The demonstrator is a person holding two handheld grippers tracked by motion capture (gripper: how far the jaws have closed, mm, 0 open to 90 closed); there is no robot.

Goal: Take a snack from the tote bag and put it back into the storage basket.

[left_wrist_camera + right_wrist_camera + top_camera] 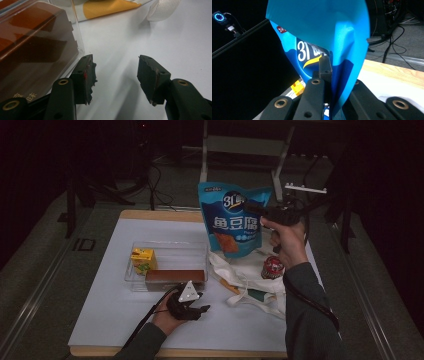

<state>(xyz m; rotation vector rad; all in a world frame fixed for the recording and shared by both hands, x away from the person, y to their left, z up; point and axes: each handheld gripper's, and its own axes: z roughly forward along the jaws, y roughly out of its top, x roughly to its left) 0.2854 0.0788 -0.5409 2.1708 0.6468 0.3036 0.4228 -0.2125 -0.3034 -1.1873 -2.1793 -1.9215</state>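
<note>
Fingers of the right gripper [257,210] are clamped on the upper edge of the blue snack bag [231,217], which hangs upright in the air above the far right part of the desk [100,310]. In the right gripper view, 1 black finger [324,66] presses flat on the blue film [319,25] with the bag's body rising beyond it. The bag's long axis runs top to bottom, and its lower end dangles over the white cloth tote [250,275] and near the red-lidded jar [272,267].

The clear plastic tray [167,251], holding a yellow carton [142,260] and a brown box [175,276], lies to the left of the bag and nearer the person. If the bag is meant for the tray, I judge it must travel left and down.

The left gripper [187,302] rests low just in front of the tray, its fingers [86,77] standing apart with nothing between them, the tray's corner [77,45] just beside 1 of them.
</note>
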